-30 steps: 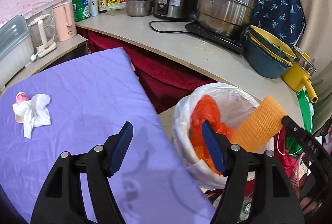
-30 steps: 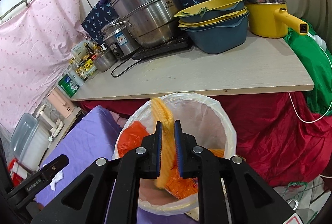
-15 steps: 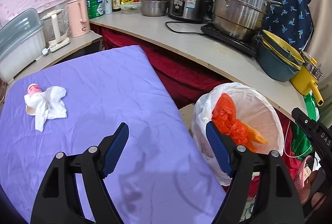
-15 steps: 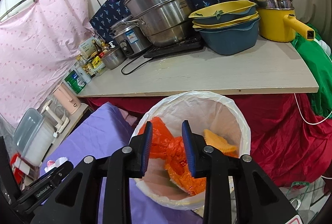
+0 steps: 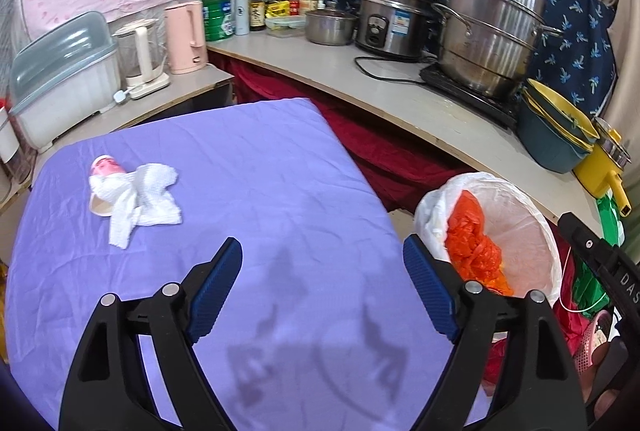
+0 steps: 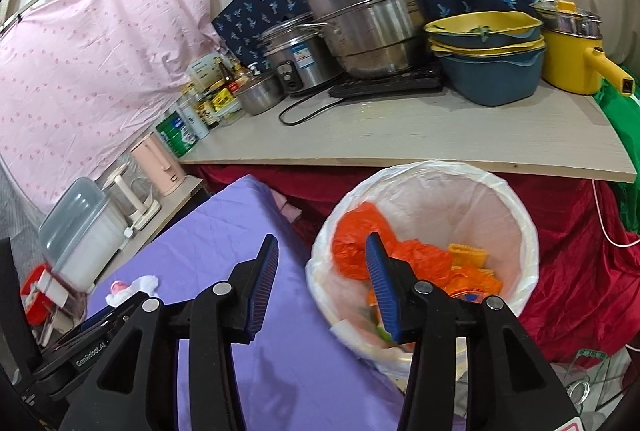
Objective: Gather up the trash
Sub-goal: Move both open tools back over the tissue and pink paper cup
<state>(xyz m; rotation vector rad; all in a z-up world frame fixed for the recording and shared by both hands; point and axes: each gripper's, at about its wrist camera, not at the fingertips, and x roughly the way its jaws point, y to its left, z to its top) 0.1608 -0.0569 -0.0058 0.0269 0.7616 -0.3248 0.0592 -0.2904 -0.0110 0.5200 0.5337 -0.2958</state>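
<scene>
A crumpled white tissue [image 5: 144, 199] lies over a small pink-and-white cup [image 5: 102, 171] on the purple table [image 5: 260, 191], far left. My left gripper [image 5: 322, 271] is open and empty above the table's near middle. A white-lined trash bin [image 6: 520, 223] stands off the table's right edge and holds orange plastic [image 6: 400, 251] and an orange foam net [image 6: 468, 255]. It also shows in the left wrist view [image 5: 520, 199]. My right gripper [image 6: 322, 263] is open and empty, over the gap between table and bin. The tissue shows small in the right wrist view [image 6: 146, 282].
A beige counter [image 5: 400, 91] curves behind the table and bin, with a steel steamer pot [image 5: 492, 35], rice cooker [image 5: 392, 19], stacked bowls [image 5: 556, 135], yellow pot [image 6: 568, 47], bottles and kettles [image 5: 186, 31]. Red cloth [image 6: 580, 271] hangs under the counter.
My right gripper opened and let the orange foam net drop into the bin, then drew back toward the table. My left gripper moved back over the table, still open.
</scene>
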